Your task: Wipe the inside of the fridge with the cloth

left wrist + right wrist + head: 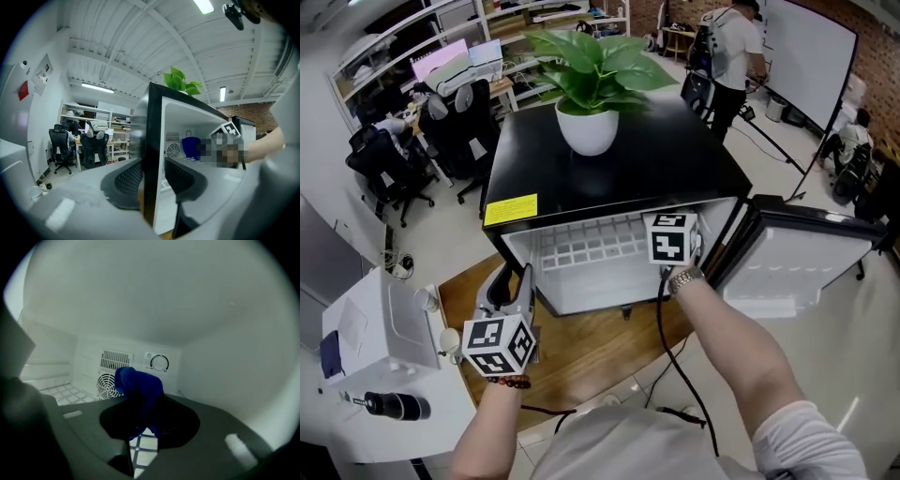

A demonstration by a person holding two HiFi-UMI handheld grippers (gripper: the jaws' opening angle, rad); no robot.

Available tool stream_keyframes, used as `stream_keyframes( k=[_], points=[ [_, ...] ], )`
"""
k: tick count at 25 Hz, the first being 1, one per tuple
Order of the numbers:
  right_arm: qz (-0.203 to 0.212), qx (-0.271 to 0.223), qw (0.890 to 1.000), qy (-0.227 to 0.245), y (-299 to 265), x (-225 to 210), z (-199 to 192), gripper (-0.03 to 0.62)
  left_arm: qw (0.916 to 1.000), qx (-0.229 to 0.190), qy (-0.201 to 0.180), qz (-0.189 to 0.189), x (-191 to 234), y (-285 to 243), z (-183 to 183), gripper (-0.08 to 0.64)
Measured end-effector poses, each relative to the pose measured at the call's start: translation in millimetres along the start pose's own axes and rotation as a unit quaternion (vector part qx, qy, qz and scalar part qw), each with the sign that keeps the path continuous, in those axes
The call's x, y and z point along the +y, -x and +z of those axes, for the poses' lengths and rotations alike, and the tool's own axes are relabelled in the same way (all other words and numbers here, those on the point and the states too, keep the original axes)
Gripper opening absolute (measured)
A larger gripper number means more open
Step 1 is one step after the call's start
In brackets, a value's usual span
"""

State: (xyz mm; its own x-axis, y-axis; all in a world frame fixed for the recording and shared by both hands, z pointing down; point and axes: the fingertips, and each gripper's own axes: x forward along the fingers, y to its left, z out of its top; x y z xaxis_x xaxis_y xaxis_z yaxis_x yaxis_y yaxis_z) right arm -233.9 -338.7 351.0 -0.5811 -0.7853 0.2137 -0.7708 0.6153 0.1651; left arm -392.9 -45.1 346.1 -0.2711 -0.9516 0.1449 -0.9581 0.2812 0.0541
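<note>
One blue cloth [139, 389], bunched, inside fridge [675, 159] before its back-wall fan [107, 384], pinched in right claw [144, 426]. Fridge's left front wall edge clamped between jaws of left claw [153, 178]. Door [806, 253] open to fridge's right; plant [595, 70] on fridge top.
</note>
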Motion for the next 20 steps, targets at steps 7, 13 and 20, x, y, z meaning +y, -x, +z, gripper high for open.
stream_keyframes(
  k=[7,13,20],
  points=[
    [0.079,-0.021,0.997,-0.005,19,63,12,0.106,1.0000,0.001,-0.001,-0.008,0,0,-1,0.146],
    [0.161,-0.026,0.987,0.010,31,141,24,0.106,0.9998,0.002,-0.003,-0.017,-1,1,0,0.146],
    [0.219,0.005,0.975,0.028,25,215,18,0.106,0.9995,0.002,-0.007,-0.030,-2,2,0,0.146]
  ],
)
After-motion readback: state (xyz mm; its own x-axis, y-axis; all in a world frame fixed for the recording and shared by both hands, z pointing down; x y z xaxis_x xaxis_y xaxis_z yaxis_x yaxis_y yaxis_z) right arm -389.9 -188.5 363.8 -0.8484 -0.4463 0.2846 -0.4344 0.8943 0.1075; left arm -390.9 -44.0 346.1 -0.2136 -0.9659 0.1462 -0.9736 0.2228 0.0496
